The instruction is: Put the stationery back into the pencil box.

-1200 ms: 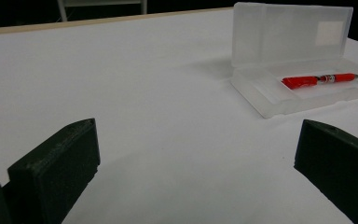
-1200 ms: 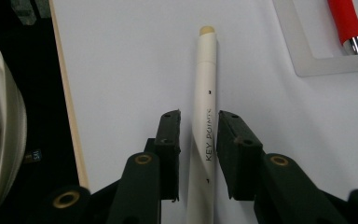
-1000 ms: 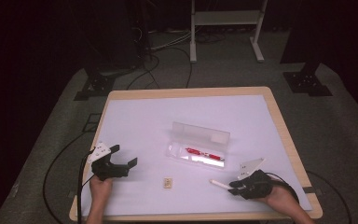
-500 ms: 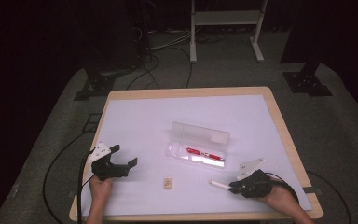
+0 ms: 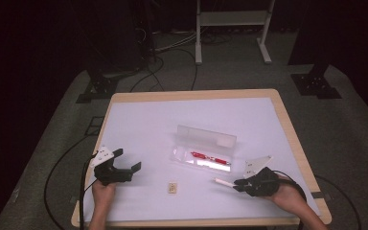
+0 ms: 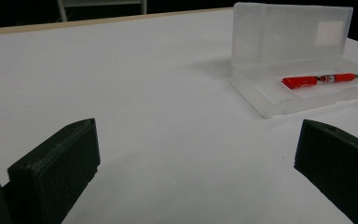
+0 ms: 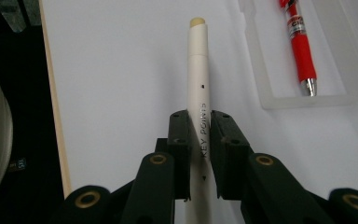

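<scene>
Closing its jaws just now, the right claw (image 7: 200, 135) is clenched on the white marker pen (image 7: 198, 70), ready for the open pencil case (image 5: 206, 148), while the left claw (image 5: 124, 160) rests released on the counter (image 5: 148, 120).

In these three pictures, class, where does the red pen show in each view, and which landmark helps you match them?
High view: the red pen lies centre, slightly right, in the open clear case.
Left gripper view: upper right, inside the case's tray.
Right gripper view: top right, in the tray.
Shared landmark: the clear case.
</scene>
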Motion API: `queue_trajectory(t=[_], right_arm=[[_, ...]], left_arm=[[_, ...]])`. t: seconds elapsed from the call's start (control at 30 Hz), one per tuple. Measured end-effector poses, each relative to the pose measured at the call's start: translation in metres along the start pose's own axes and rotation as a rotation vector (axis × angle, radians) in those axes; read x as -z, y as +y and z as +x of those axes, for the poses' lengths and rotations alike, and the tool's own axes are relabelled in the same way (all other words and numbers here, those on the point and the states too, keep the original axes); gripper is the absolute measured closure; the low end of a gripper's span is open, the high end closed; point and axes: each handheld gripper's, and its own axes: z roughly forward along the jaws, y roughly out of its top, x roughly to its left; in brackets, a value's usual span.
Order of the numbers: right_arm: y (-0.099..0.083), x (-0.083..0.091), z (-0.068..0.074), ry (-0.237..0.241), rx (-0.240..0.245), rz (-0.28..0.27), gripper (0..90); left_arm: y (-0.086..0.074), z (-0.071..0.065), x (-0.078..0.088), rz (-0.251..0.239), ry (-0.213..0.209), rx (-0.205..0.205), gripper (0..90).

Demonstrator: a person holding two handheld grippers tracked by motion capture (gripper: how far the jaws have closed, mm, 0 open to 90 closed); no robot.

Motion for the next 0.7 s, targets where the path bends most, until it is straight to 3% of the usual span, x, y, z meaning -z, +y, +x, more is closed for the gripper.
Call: queue_trajectory(t=[0.7], right_arm=[[0.03,0.007,-0.019,-0.02,0.032,-0.038,78.1]], left_arm=[[0.0,0.0,0.0,0.0,0.0,0.0,0.0]])
